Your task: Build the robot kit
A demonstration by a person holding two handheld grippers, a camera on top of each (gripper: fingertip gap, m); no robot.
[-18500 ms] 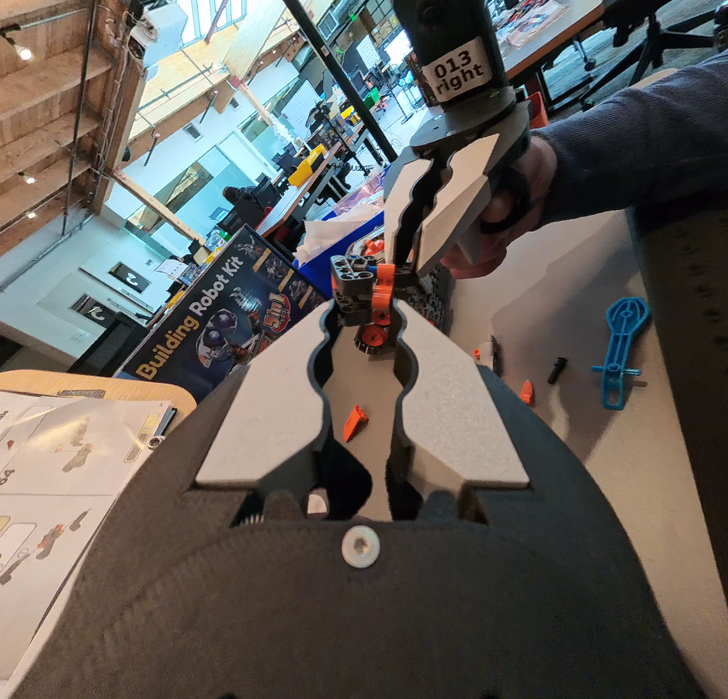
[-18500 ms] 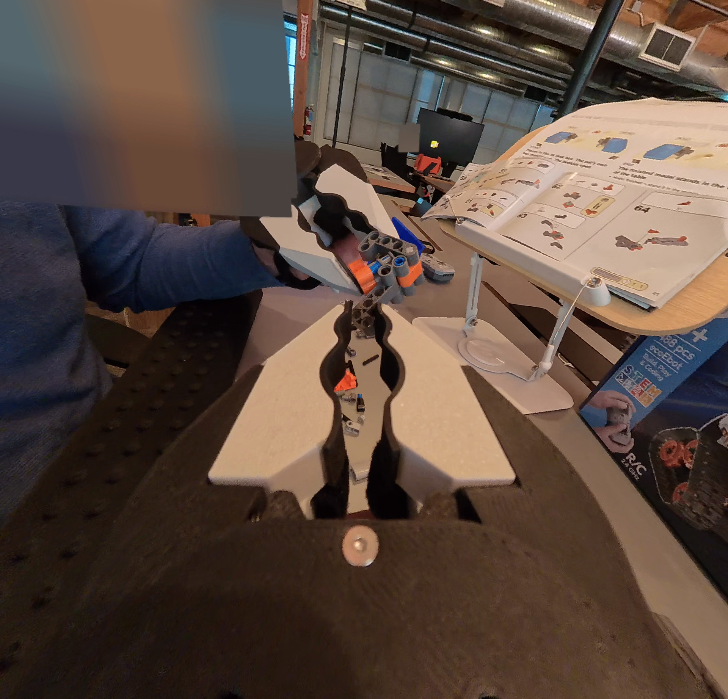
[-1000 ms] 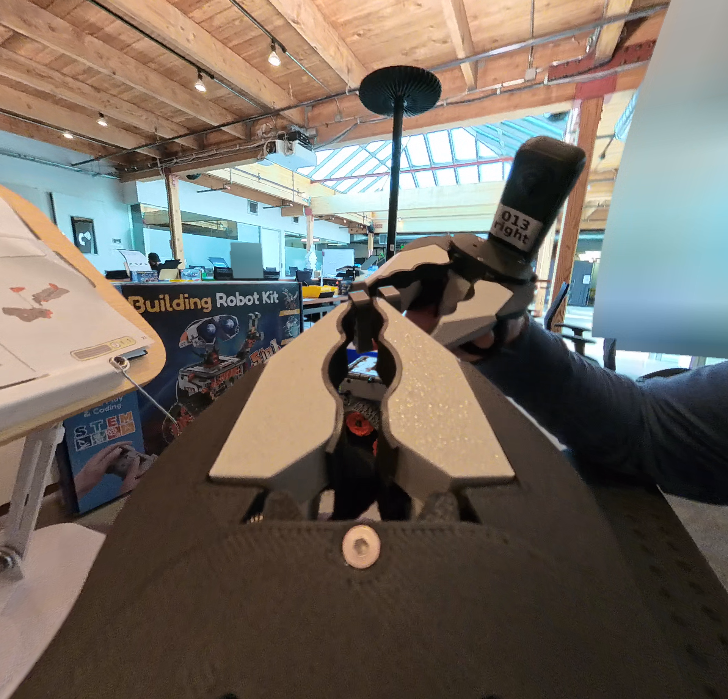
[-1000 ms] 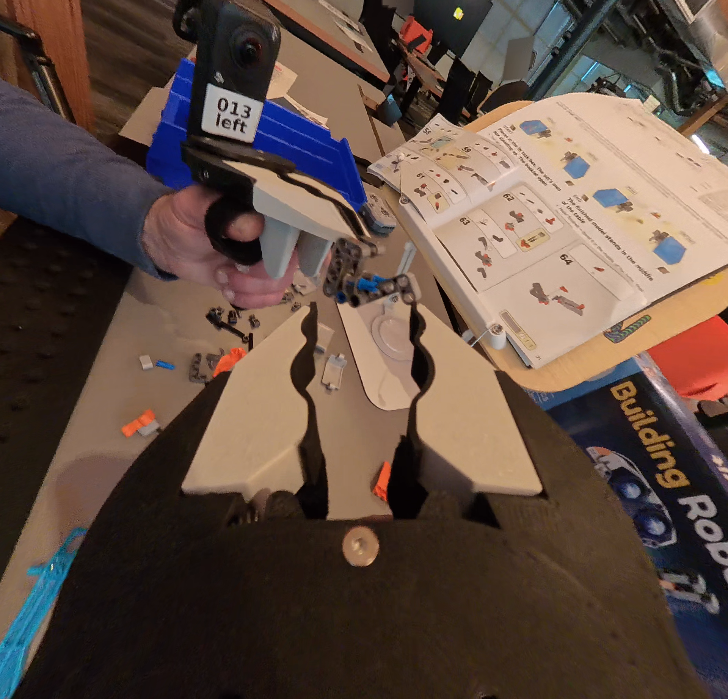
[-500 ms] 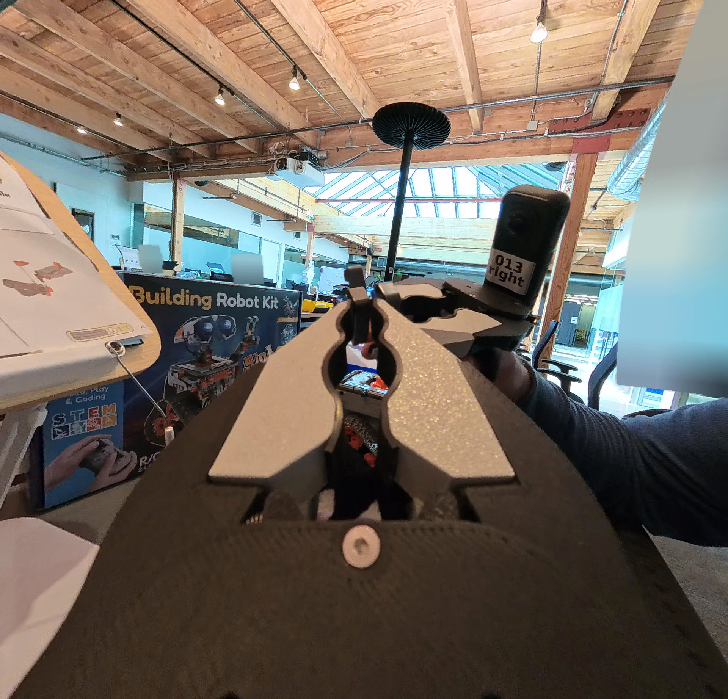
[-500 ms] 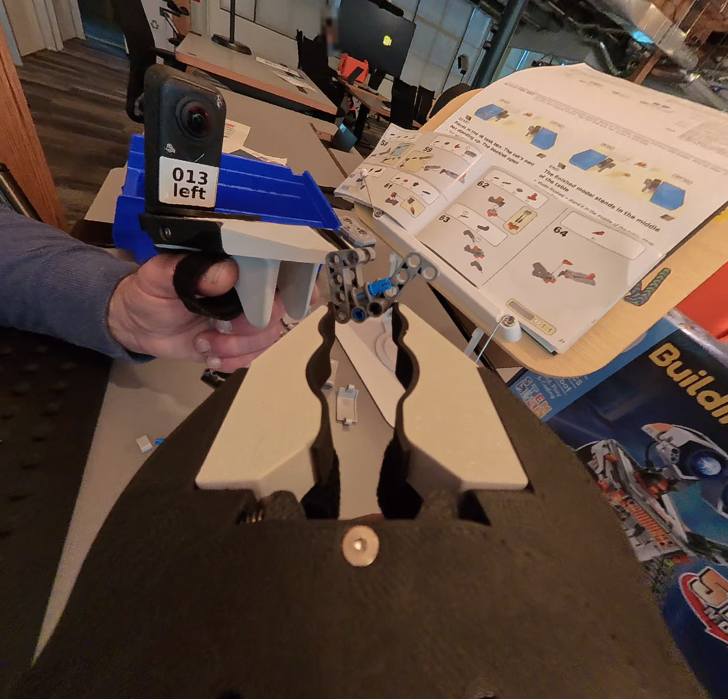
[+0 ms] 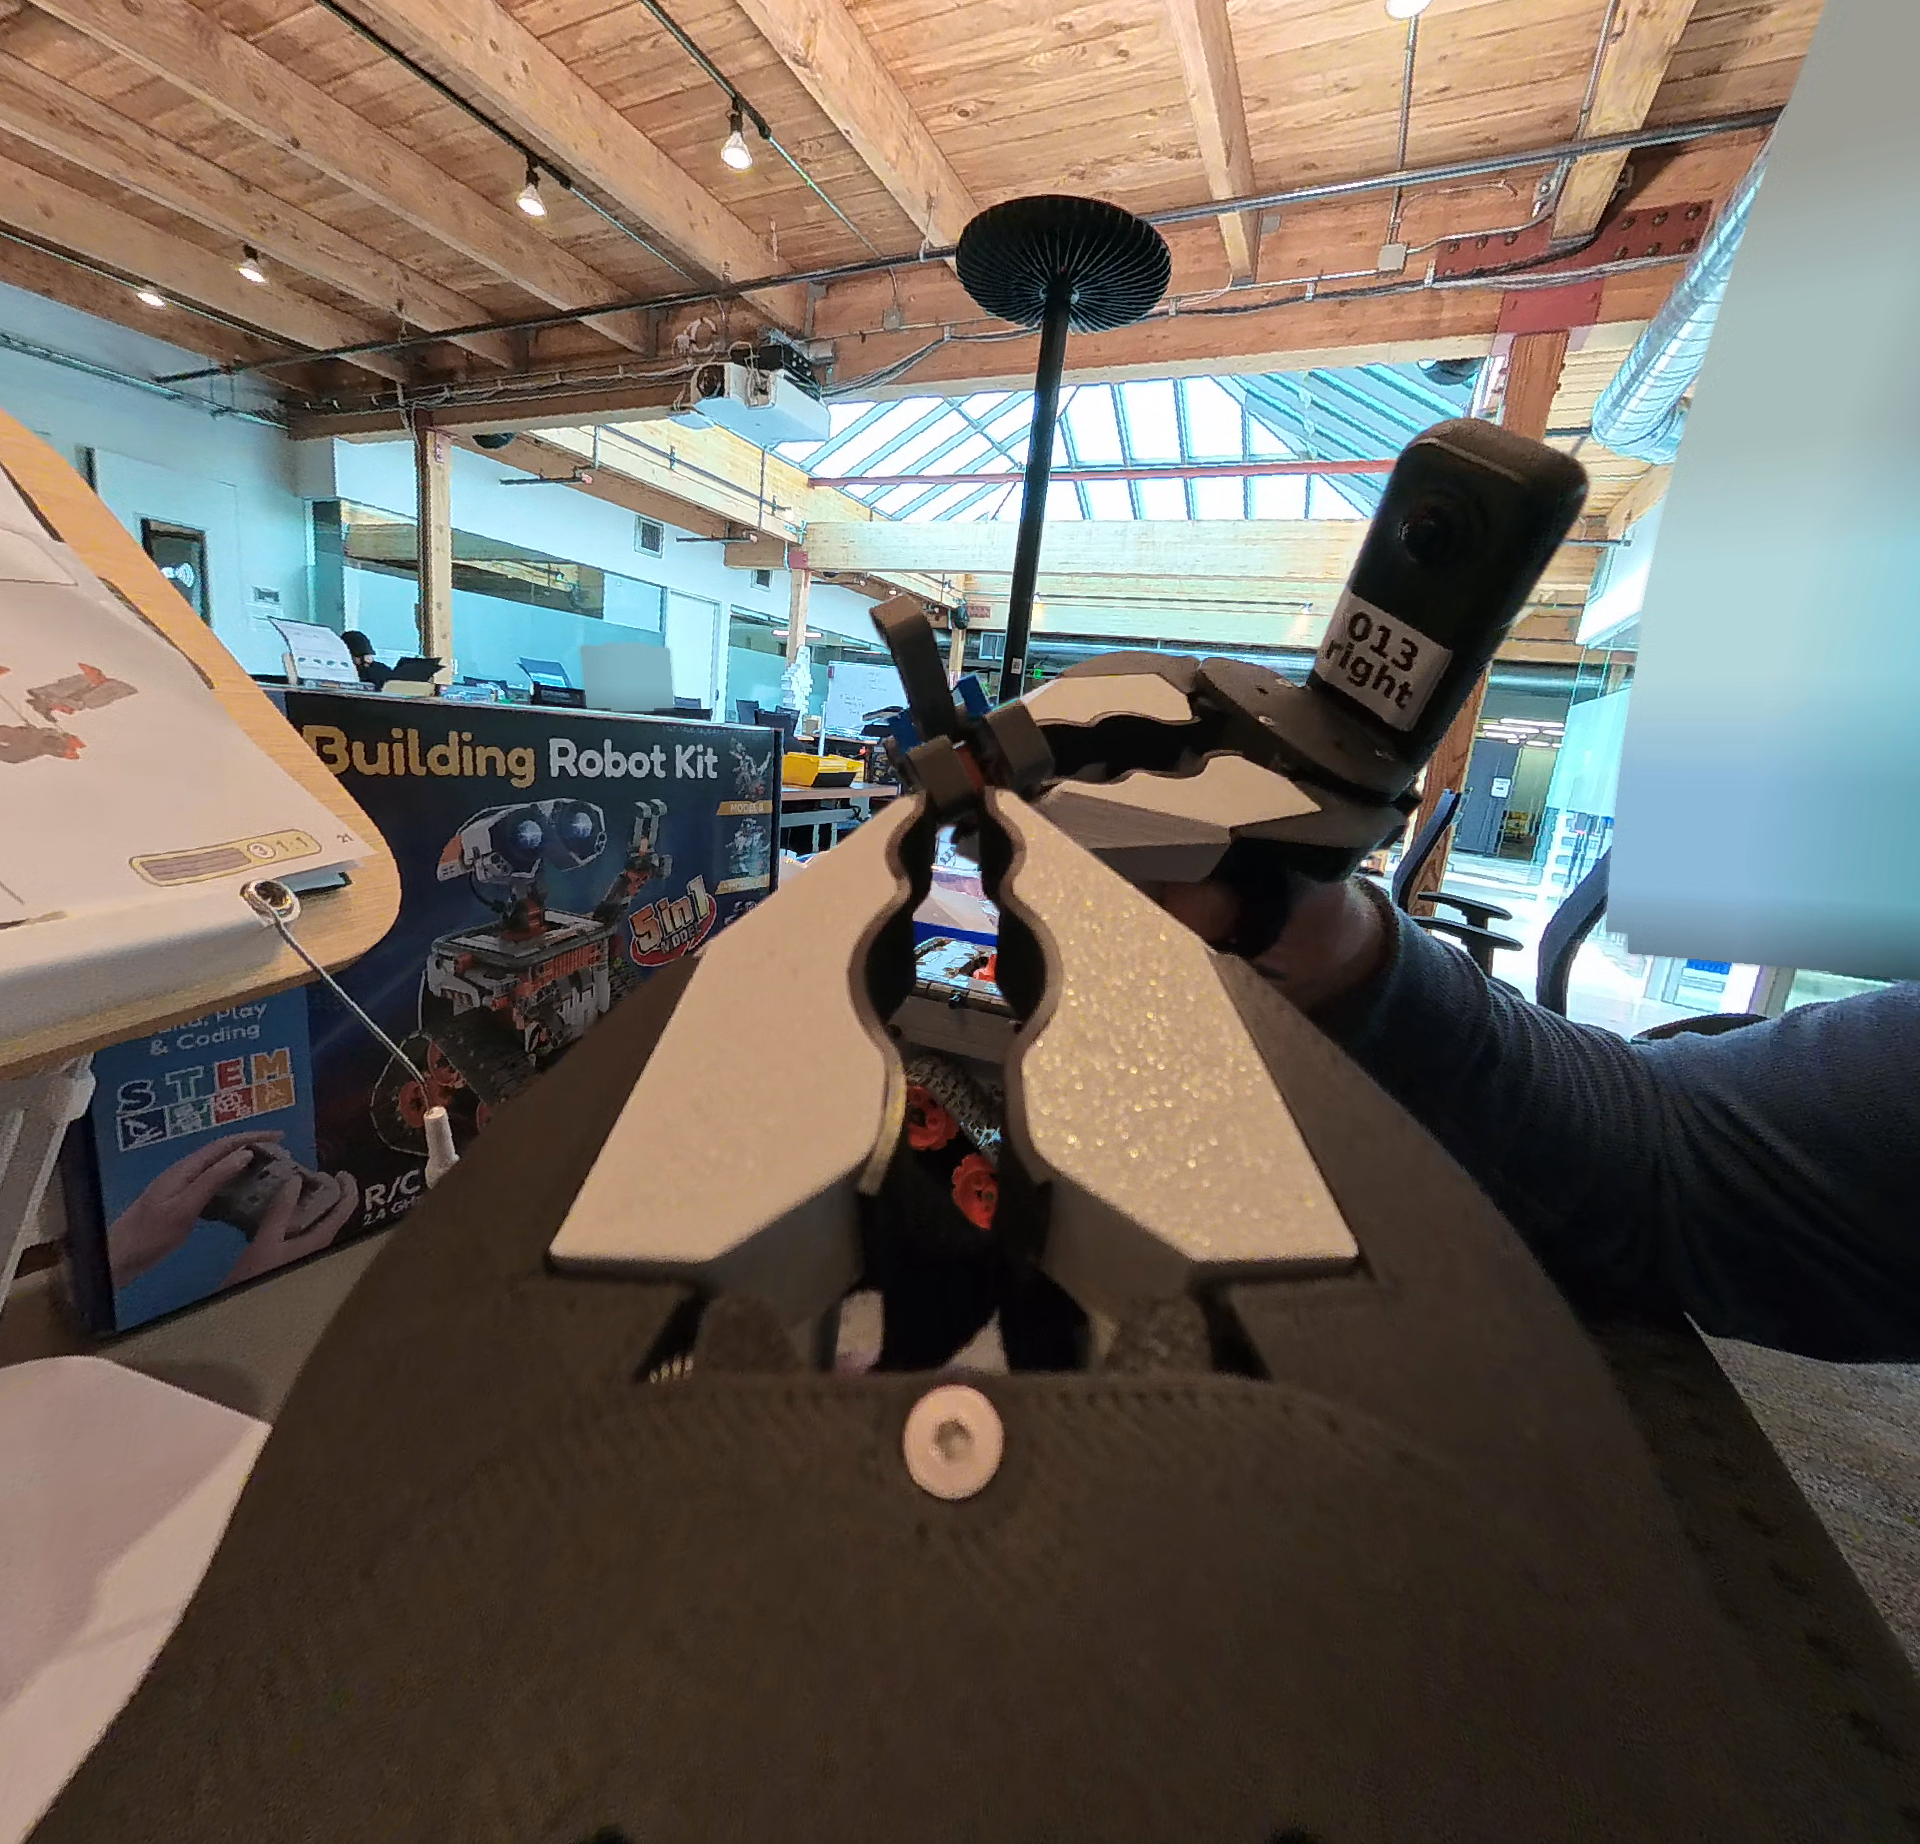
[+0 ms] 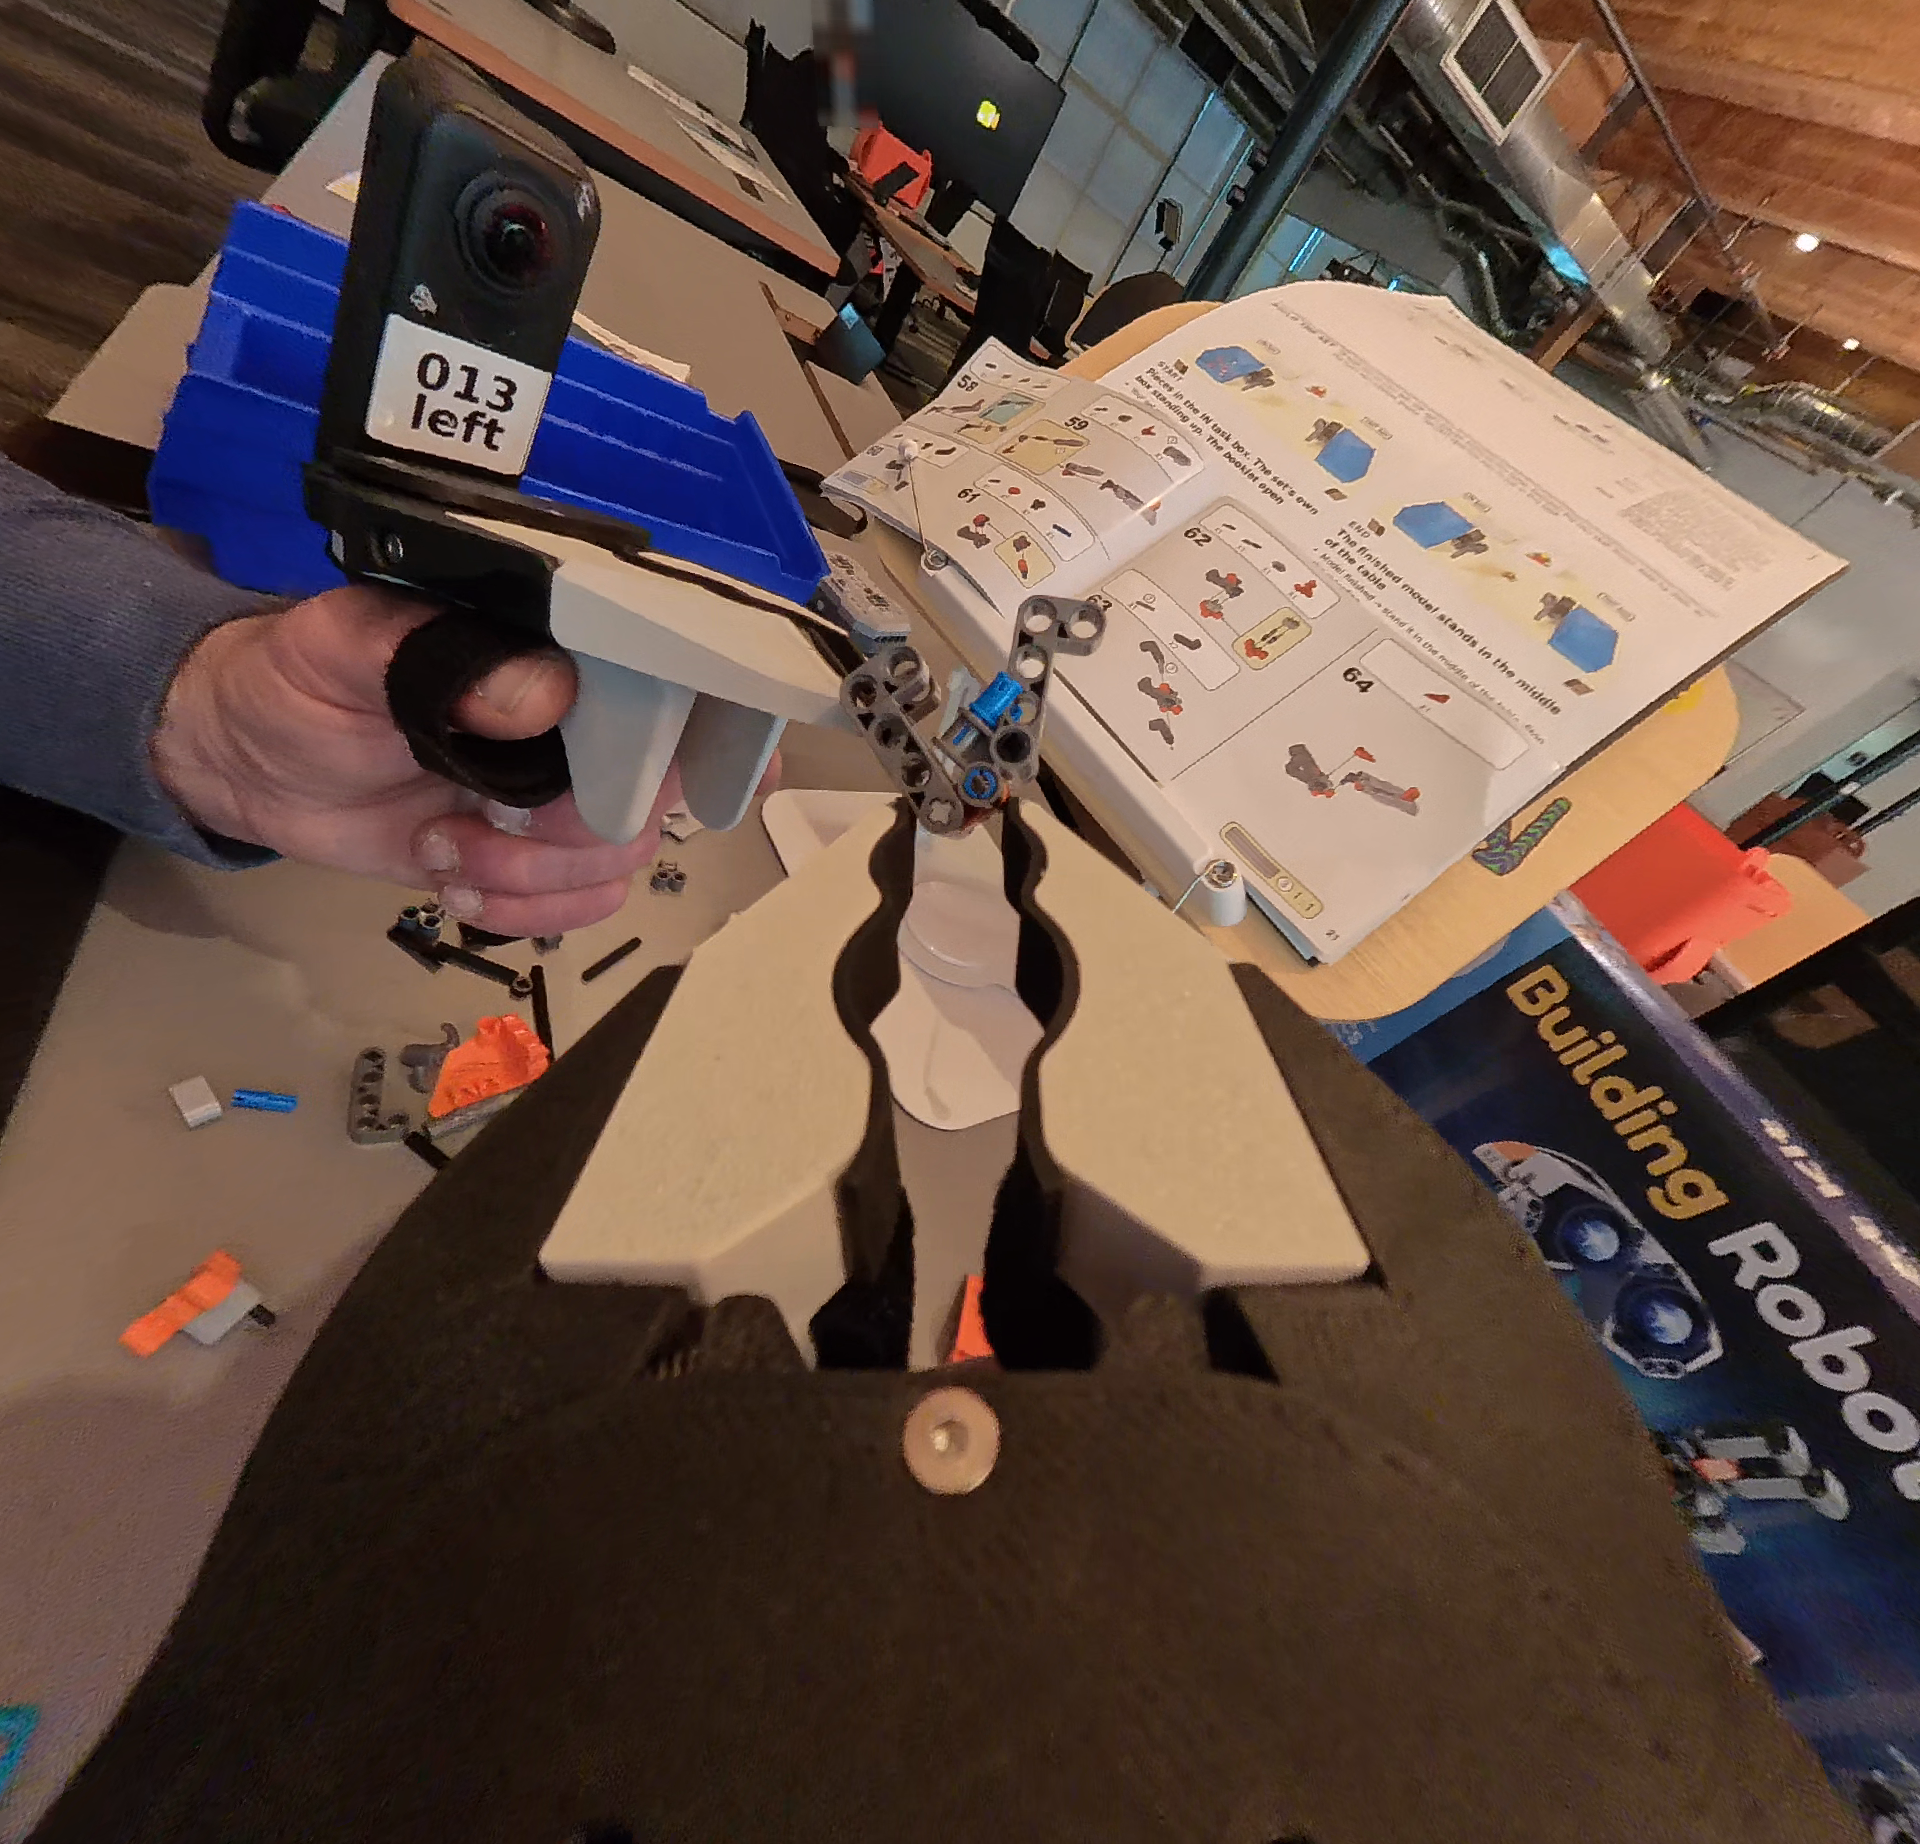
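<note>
Between the two sets of tongs, raised above the grey table [image 8: 156,1223], hangs a small build of toy beams [image 8: 914,745]. It is a dark grey perforated beam joined by a blue pin [image 8: 992,698] to a second, bent grey beam [image 8: 1049,631] that rises up and to the right, with a speck of orange at the lowest joint. The left gripper [image 7: 954,807] has its jaws drawn narrow and nips the build near the upper end of the straight beam. The right gripper [image 8: 954,812] is likewise closed to a slim gap and pinches the bottom joint. A hand [image 8: 312,755] in a blue sleeve grasps the left tool.

Writing shows on several things. Each tool carries a black camera with a white sticker [image 8: 457,407] printed in black characters. An open instruction booklet [image 8: 1351,599] with numbered steps, small diagrams and lines of text lies on a tilted wooden reading stand [image 8: 1621,859], just behind the build. A dark blue kit box [image 7: 520,859] with a robot picture and large yellow and white lettering stands beside the stand.

A blue bin [image 8: 644,464] sits behind the left tool. Loose parts lie on the table under the hand, among them an orange piece [image 8: 483,1062] and a grey L-shaped beam [image 8: 369,1098]
</note>
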